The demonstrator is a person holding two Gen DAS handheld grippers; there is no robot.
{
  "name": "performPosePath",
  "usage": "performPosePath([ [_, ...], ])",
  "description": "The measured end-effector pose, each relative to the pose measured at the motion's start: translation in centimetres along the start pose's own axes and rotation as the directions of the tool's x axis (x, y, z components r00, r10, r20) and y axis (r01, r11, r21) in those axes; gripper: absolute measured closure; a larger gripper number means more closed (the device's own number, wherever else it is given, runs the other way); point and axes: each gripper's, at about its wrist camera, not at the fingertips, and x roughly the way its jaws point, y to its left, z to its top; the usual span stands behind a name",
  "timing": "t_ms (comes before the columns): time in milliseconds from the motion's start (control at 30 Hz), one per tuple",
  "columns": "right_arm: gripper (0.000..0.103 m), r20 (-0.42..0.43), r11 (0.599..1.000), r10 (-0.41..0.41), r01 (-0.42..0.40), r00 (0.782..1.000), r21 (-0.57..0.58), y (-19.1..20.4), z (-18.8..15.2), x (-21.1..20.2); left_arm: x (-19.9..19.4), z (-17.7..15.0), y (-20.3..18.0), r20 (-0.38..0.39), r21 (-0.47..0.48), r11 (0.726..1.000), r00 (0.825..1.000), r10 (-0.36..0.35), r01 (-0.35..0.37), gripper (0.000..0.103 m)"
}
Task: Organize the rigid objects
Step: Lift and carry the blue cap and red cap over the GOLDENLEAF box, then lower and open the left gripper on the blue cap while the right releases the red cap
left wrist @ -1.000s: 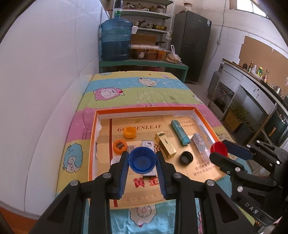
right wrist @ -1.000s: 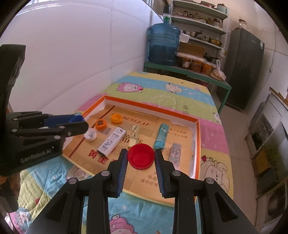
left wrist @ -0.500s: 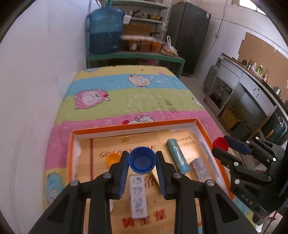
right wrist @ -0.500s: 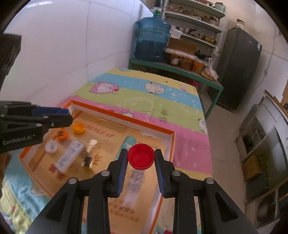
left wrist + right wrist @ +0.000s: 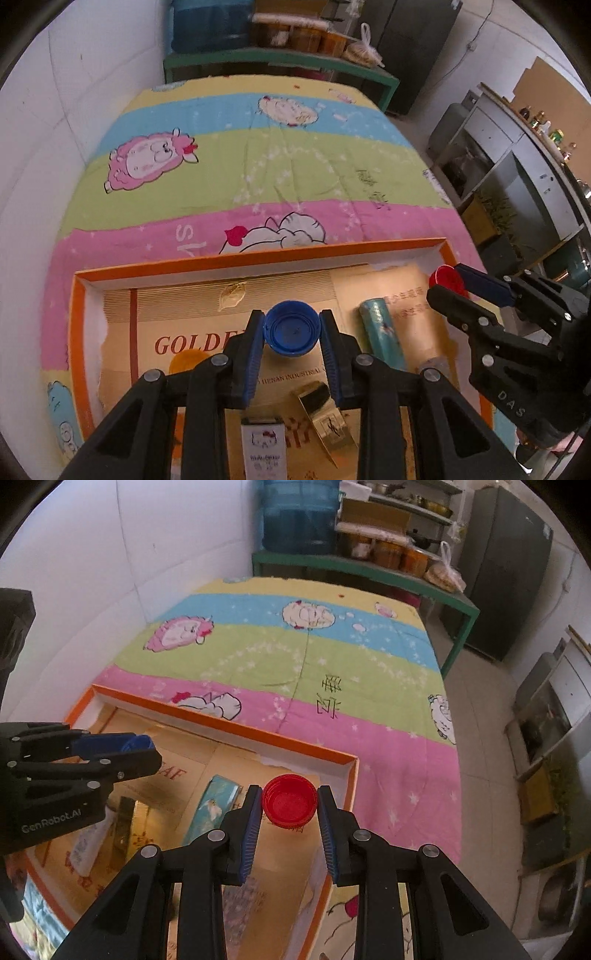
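My left gripper [image 5: 291,334] is shut on a blue bottle cap [image 5: 292,331], held above the orange-rimmed box [image 5: 258,258]. My right gripper [image 5: 290,808] is shut on a red bottle cap [image 5: 290,805], held over the box's far right corner [image 5: 347,764]. In the box lie a teal tube [image 5: 382,338], a gold pack [image 5: 325,417], a white Hello Kitty pack [image 5: 264,448] and an orange cap [image 5: 186,363]. The right gripper shows in the left wrist view [image 5: 448,282], and the left gripper in the right wrist view [image 5: 147,747].
The box sits on a striped cartoon-sheep cloth [image 5: 258,158] covering the table. A white wall [image 5: 44,129] runs along the left. A green shelf [image 5: 362,572] with a blue water jug [image 5: 299,513] and jars stands beyond the table's far end.
Both grippers have moved forward over the box toward its far side, each still holding its cap. The view now looks over the box's far rim onto the cloth.
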Motion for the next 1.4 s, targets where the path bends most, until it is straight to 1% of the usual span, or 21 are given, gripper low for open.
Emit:
performPosePath([
  [267,0.072,-0.035,1.000,-0.007,0.006,0.999,-0.029,0.6,0.0,1.8,1.3,0.1,0.1,-0.019,0.004,1.000,1.000,0.017,-0.016,0.073],
  [467,0.072,-0.047,0.999,-0.013,0.011,0.999,-0.036,0.7,-0.2,2.9,1.3,-0.1,-0.3,0.007,0.039,0.998,0.999,0.046,-0.047,0.073],
  [633,0.072,-0.046,0.999,-0.014,0.012,0.999,-0.040,0.8,-0.4,3.4,1.4,-0.4,-0.3,0.042,0.057,0.997,0.998,0.046,-0.048,0.072],
  [667,0.072,-0.045,0.999,-0.010,0.009,0.999,-0.037,0.8,-0.4,3.4,1.4,-0.4,-0.3,0.048,0.060,0.997,0.998,0.043,-0.046,0.069],
  [700,0.072,-0.042,0.999,-0.008,0.006,0.999,-0.036,0.7,-0.5,3.4,1.4,-0.4,-0.3,0.052,0.060,0.997,0.998,0.042,-0.045,0.062],
  [733,0.072,-0.039,0.999,-0.007,0.005,0.999,-0.037,0.7,-0.5,3.4,1.4,-0.4,-0.2,0.057,0.057,0.997,0.998,0.039,-0.042,0.058],
  [767,0.072,-0.035,0.999,-0.007,0.006,0.999,-0.039,0.7,-0.6,3.4,1.4,-0.4,-0.1,0.059,0.054,0.998,0.998,0.033,-0.037,0.049],
  [800,0.071,-0.031,0.999,-0.009,0.007,0.999,-0.040,0.7,-0.6,3.4,1.4,-0.4,-0.1,0.062,0.050,0.998,0.998,0.029,-0.033,0.047],
  [967,0.068,-0.025,0.999,-0.005,0.004,1.000,-0.042,0.9,-0.8,3.2,1.3,-0.4,0.0,0.066,0.042,0.999,0.998,0.020,-0.023,0.044],
  [1167,0.063,-0.003,0.998,-0.033,0.033,0.999,-0.050,1.4,-1.0,2.6,0.9,-0.5,0.1,0.080,0.036,0.999,0.996,0.028,-0.031,0.043],
  [1400,0.062,0.039,0.999,-0.030,0.030,0.999,-0.018,1.3,-1.1,0.8,0.2,-1.1,0.2,0.087,0.032,0.999,0.996,0.024,-0.026,0.042],
])
